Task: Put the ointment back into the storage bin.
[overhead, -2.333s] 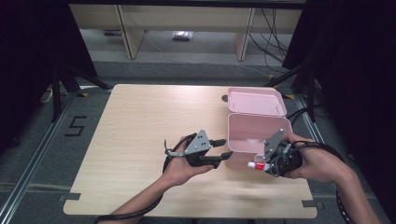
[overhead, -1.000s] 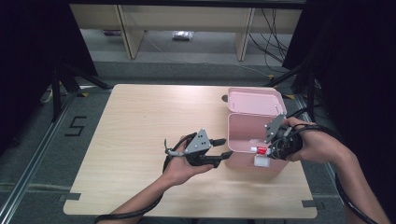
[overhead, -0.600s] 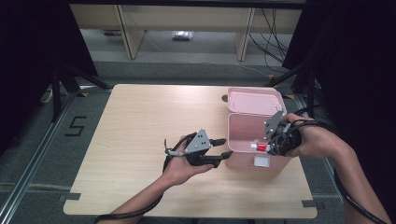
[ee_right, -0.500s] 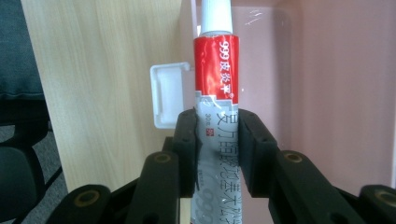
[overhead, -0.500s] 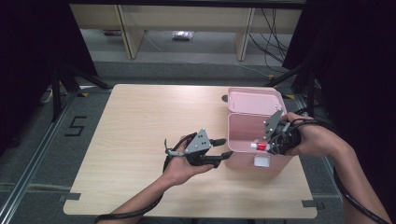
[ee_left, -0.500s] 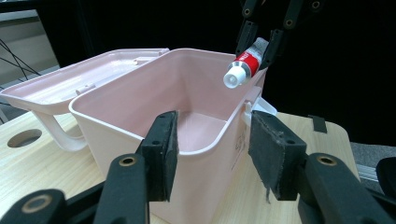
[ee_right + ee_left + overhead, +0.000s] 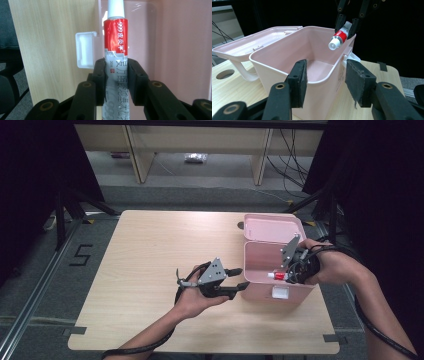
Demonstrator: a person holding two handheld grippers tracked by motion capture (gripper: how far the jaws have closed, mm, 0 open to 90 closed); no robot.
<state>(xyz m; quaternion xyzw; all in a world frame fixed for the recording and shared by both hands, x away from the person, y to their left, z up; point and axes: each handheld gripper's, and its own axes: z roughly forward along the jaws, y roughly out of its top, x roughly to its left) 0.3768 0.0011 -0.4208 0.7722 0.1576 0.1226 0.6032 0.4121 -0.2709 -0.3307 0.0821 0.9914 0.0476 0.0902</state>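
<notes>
A pink plastic box (image 7: 260,254) stands open at the table's right, its lid (image 7: 272,227) folded back. My right gripper (image 7: 286,276) is shut on a red and silver ointment tube (image 7: 276,275) and holds it over the box's front rim, white cap pointing left. The tube (image 7: 115,42) runs up between the jaws of my right gripper (image 7: 116,82); the same tube (image 7: 339,36) hangs over the box (image 7: 312,50). My left gripper (image 7: 239,278) is open, its fingertips just left of the box's front corner. My left gripper (image 7: 324,77) shows that corner between its pads.
The box has a white latch (image 7: 280,293) on its front wall and a handle (image 7: 242,70) under the lid. A round hole (image 7: 240,225) marks the table top beside the lid. The light wood table (image 7: 140,255) spreads wide to the left.
My right gripper has carried the tube up from the table's front right to over the box's front rim. The left gripper has stayed put.
</notes>
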